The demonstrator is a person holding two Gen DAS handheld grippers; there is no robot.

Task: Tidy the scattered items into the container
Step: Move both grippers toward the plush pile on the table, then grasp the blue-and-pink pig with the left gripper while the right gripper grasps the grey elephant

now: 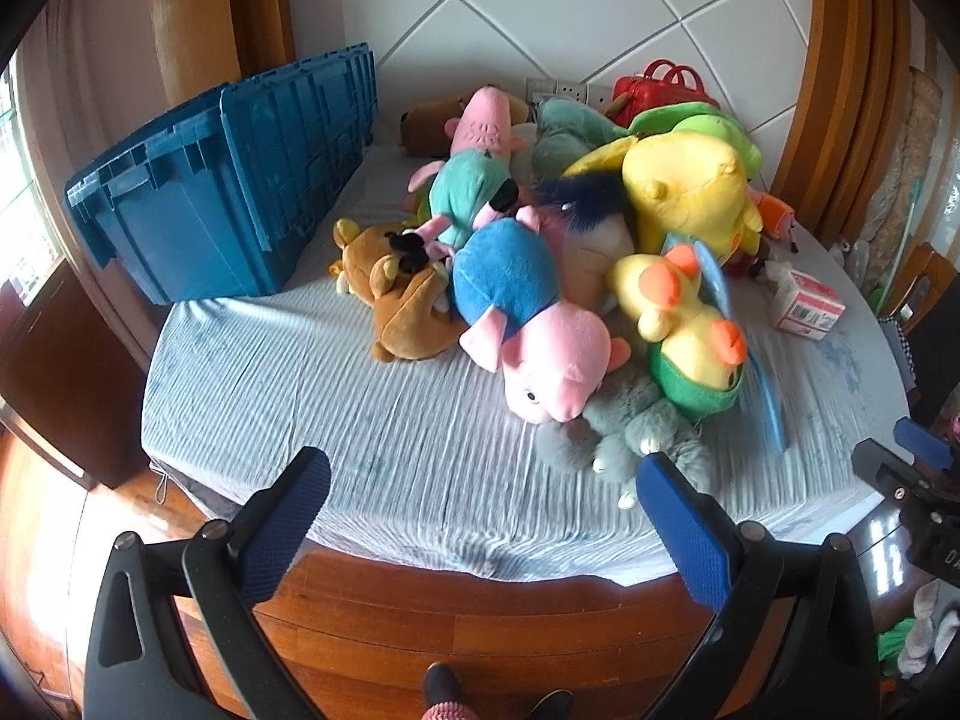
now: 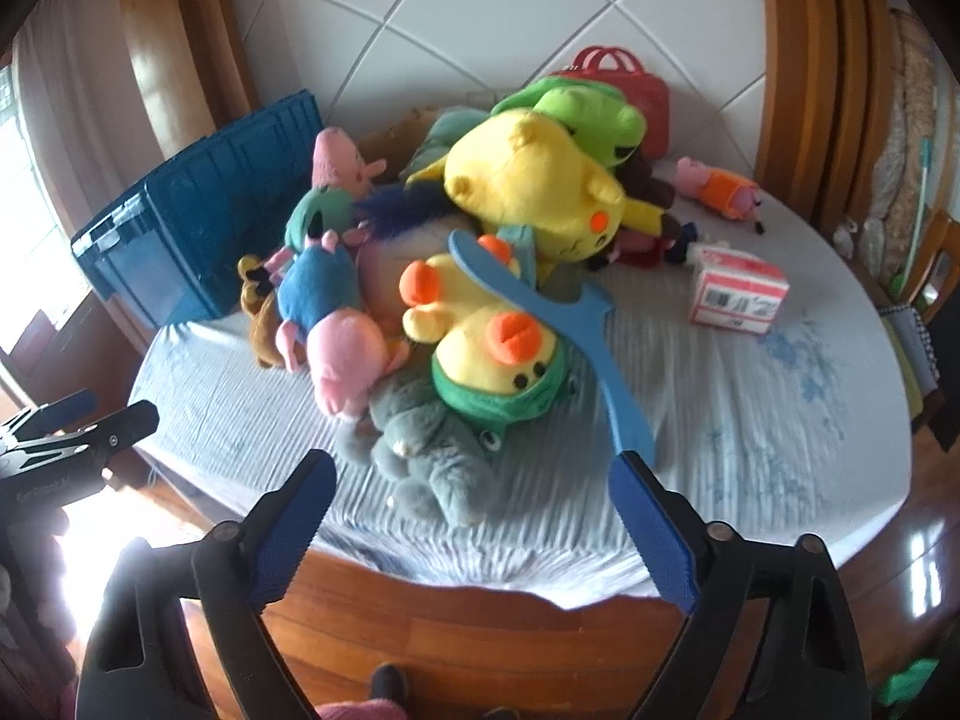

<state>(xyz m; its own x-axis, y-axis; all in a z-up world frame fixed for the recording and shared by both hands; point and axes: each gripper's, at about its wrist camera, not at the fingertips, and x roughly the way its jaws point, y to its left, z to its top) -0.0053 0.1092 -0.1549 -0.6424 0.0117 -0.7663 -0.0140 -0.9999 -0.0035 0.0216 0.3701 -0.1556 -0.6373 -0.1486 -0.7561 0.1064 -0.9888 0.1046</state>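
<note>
1. Toys lie heaped on the round table point(image 1: 384, 420), well outside the blue crate point(image 1: 198, 210), which stands at about ten o'clock on the tabletop with its flaps up. We cannot see inside it from either view.

2. We count in the pile a pink pig in blue point(image 1: 528, 330), a brown bear point(image 1: 402, 294), a grey plush point(image 1: 624, 432) nearest us, a yellow duck in green point(image 1: 690, 330) and a big yellow plush point(image 1: 690, 192) towards twelve o'clock. A blue hanger point(image 2: 540, 306) lies across the duck, and a small orange pig point(image 2: 720, 186) and a tissue box point(image 2: 735, 294) sit apart at about two o'clock.

3. Our left gripper point(image 1: 486, 510) and right gripper point(image 2: 474, 516) hover at the six o'clock edge, both spread wide with nothing between the fingers.

4. As we judge it, nearly all the sorting is left: whatever the crate may hold, the heap on the cloth is large.
</note>
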